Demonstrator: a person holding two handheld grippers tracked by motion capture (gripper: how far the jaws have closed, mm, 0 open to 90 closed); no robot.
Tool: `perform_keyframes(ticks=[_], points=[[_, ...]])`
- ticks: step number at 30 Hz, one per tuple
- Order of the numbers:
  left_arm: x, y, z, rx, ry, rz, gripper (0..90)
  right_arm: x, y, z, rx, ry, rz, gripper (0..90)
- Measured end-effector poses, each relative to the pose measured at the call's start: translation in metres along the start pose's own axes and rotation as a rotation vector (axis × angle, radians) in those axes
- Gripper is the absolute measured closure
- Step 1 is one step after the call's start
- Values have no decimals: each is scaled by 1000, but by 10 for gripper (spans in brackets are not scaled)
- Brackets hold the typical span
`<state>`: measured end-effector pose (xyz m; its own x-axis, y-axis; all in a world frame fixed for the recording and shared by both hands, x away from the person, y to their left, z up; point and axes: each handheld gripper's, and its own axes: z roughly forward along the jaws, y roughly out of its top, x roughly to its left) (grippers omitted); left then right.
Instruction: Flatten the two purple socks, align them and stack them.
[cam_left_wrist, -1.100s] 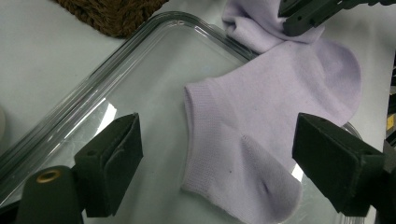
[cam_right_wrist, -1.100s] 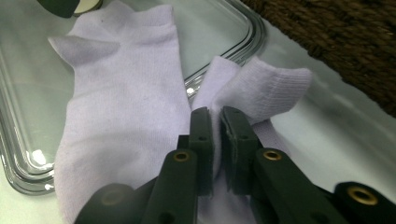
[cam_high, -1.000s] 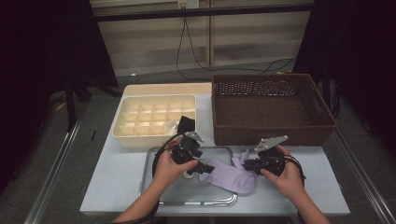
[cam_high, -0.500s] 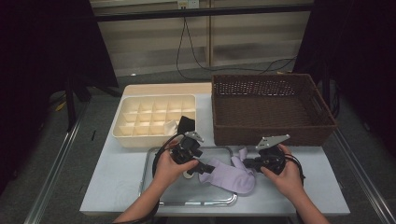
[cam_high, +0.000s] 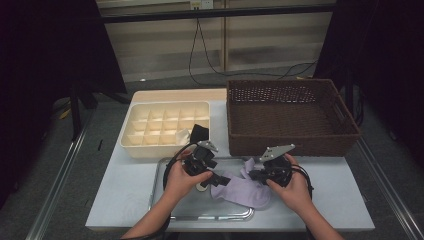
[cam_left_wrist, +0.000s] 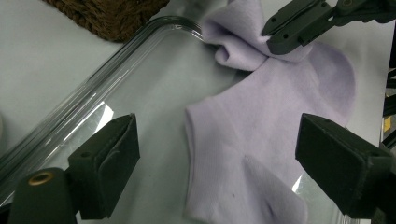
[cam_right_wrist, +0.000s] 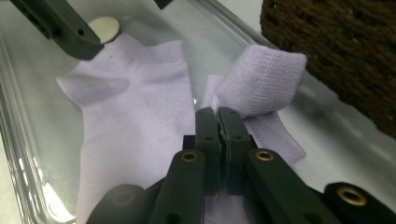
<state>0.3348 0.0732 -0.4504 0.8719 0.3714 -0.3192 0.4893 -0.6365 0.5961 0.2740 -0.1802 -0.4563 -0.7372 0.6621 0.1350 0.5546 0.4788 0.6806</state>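
A lavender sock (cam_high: 245, 192) lies spread on a clear tray (cam_high: 165, 172). My right gripper (cam_high: 252, 175) is shut on a folded-up edge of the sock at its right end. In the right gripper view the jaws (cam_right_wrist: 217, 116) meet on the fabric, and the sock's cuff (cam_right_wrist: 266, 84) curls just beyond them. My left gripper (cam_high: 220, 179) stands open over the sock's left part. In the left gripper view the sock (cam_left_wrist: 261, 140) lies between the wide pads (cam_left_wrist: 112, 158), which do not touch it. The right gripper (cam_left_wrist: 289, 32) pinches the fold farther off.
A brown wicker basket (cam_high: 292, 117) stands at the back right. A cream divided box (cam_high: 165, 127) with a black item (cam_high: 199, 134) at its corner stands at the back left. A small white disc (cam_right_wrist: 103, 24) lies on the tray near the left gripper.
My right gripper has shifted slightly left, toward the left gripper, with the sock's fold in it. The left hand has stayed put.
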Motion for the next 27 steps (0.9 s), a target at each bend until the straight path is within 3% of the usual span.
perform_keyframes(ticks=[1, 4, 12, 15, 23, 27], points=[[0, 0, 0, 4, 15, 5, 138, 0, 2, 1, -7, 14, -6, 879], [0, -1, 3, 1, 7, -3, 136, 4, 7, 4, 1, 16, -16, 870], [-2, -1, 5, 13, 13, -2, 136, 10, 9, 13, 6, 36, -24, 732], [-2, -1, 6, 5, 7, -10, 136, 10, 10, 9, 2, 30, -28, 700], [-1, -1, 4, 0, 13, -8, 136, -2, 8, -11, -19, -16, 9, 603], [-1, -1, 3, 2, 14, -7, 136, -16, -2, -20, -39, -27, 77, 606]])
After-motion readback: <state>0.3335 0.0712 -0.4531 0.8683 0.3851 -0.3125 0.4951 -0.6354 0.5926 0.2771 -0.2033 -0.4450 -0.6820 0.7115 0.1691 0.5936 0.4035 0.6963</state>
